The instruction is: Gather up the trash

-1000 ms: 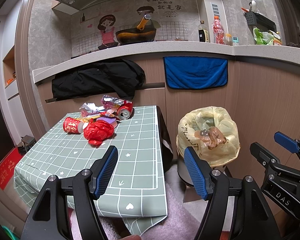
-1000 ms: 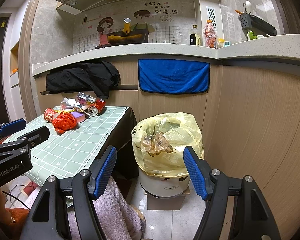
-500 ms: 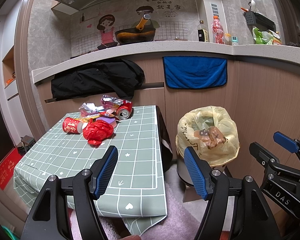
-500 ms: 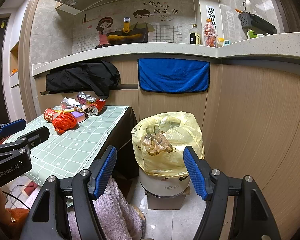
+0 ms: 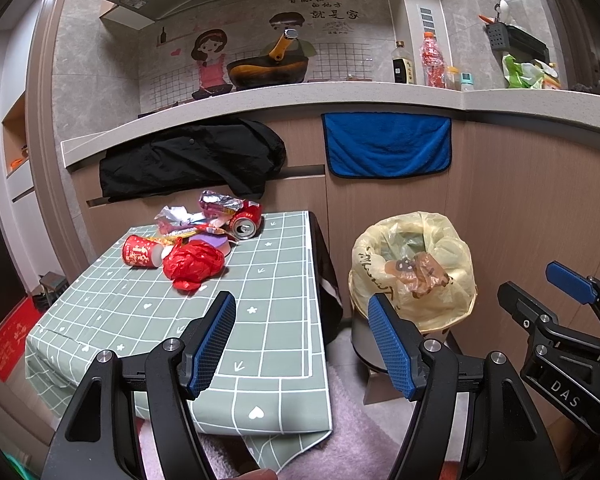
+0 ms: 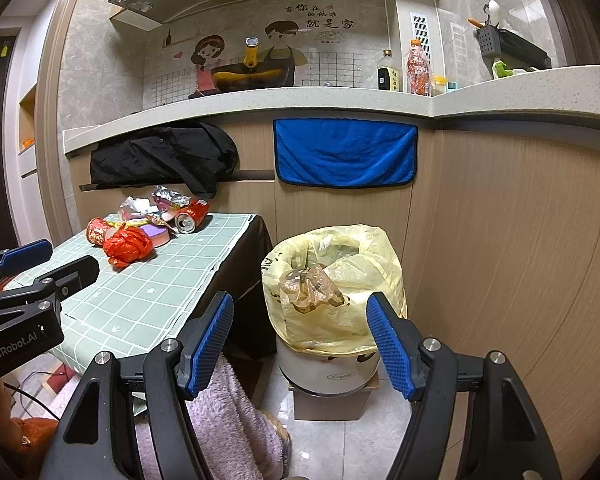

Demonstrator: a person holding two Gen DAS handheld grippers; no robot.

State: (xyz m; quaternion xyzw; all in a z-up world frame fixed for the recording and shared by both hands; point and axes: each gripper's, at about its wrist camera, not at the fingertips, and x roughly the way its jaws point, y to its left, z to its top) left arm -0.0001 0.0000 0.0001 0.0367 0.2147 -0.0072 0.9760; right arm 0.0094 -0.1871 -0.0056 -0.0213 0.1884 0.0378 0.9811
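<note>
Left wrist view: the left gripper, fingers spread and empty, hangs over the near edge of a green checked tablecloth; the trash pile lies at its far end below a grey counter.

Right wrist view: the right gripper, fingers spread and empty, faces the yellow-lined bin on a tiled floor, beside wood panelling

Blue towel hanging below counter, black jacket draped beside it, wok above

Bin base behind right claw, bottle labels unreadable
</note>
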